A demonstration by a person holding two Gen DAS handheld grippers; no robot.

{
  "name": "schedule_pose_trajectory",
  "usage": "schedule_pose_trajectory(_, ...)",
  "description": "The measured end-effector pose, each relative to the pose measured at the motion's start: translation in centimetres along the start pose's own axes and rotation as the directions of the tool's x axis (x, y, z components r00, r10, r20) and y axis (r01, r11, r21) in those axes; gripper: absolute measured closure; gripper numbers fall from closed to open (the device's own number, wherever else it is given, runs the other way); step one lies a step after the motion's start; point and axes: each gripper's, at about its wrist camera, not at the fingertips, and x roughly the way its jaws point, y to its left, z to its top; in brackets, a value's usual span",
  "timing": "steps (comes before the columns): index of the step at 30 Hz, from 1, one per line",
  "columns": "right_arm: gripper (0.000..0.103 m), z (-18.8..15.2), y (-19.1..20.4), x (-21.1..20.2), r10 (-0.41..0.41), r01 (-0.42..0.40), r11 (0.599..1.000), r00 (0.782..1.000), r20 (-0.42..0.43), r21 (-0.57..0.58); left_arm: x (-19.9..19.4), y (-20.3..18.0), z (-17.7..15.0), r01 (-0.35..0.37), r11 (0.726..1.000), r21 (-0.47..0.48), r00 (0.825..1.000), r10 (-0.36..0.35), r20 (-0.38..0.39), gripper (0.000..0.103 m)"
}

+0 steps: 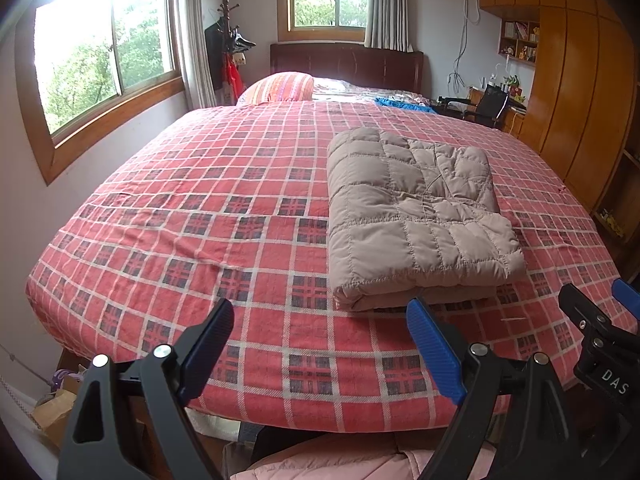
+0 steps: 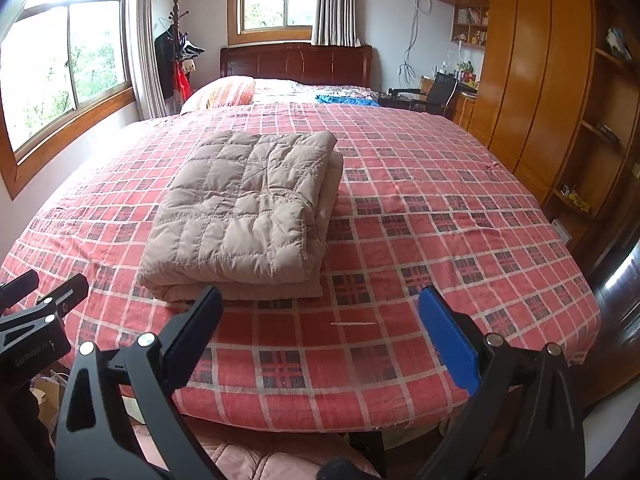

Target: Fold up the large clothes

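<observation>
A beige quilted down garment [image 1: 416, 216] lies folded into a thick rectangle on the red plaid bed [image 1: 200, 208]. In the right wrist view the same folded garment [image 2: 248, 208] sits left of centre on the bed [image 2: 440, 220]. My left gripper [image 1: 320, 344] hovers open over the bed's near edge, just short of the garment, with nothing between its fingers. My right gripper [image 2: 320, 332] is also open and empty, held near the foot of the bed to the right of the bundle. The right gripper's tip [image 1: 592, 320] shows at the edge of the left wrist view.
A striped pillow [image 1: 280, 87] and a blue cloth [image 1: 404, 104] lie near the dark headboard [image 2: 296, 64]. Wooden wardrobes [image 2: 532, 80] line the right wall. Windows and a coat stand [image 1: 228, 44] are at the left. Pink quilted fabric [image 2: 256, 460] shows below the grippers.
</observation>
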Motion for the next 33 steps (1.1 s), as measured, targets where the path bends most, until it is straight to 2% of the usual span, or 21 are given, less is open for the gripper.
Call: schedule_pose_trajectory(33,0.005,-0.88,0.06,-0.31,-0.006,0.006,1.000,1.000,-0.015,0.004,-0.53,0.06,-0.78,-0.009,1.000,0.002,1.000,0.009,0.002,0.015)
